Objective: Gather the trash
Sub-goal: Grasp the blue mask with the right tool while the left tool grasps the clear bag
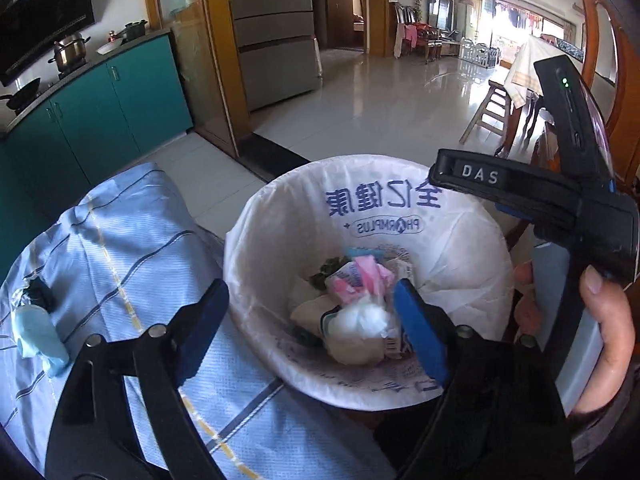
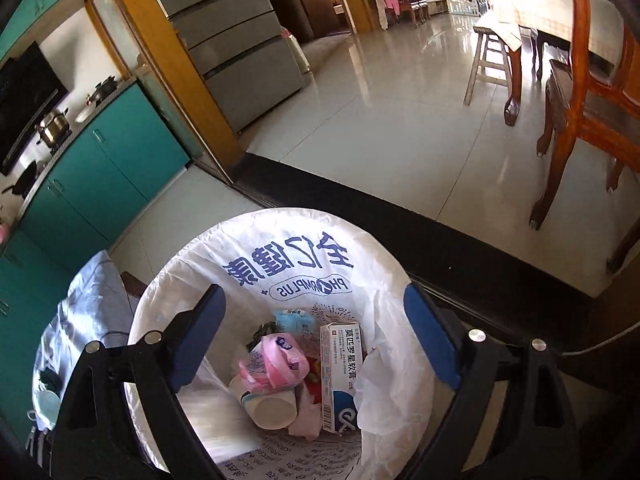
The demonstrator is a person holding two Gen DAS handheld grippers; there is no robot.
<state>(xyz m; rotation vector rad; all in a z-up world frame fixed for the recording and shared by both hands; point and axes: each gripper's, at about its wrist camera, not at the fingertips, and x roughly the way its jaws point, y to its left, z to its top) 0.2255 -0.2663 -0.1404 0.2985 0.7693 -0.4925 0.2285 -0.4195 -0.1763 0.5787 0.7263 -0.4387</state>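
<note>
Bin [image 2: 280,248] between cloth [image 1: 120,240], chair [image 2: 580,120]

Open right tool [image 2: 314,332] over lined bin [image 2: 276,256] w/ trash [image 2: 296,376]

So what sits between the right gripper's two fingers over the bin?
In the right wrist view the right gripper is open over the lined bin; between its fingers lie only binned trash: a pink wrapper, a medicine box, a paper cup.

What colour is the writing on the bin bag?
Blue, printed on the white plastic bin bag. It shows best in the right wrist view.
</note>
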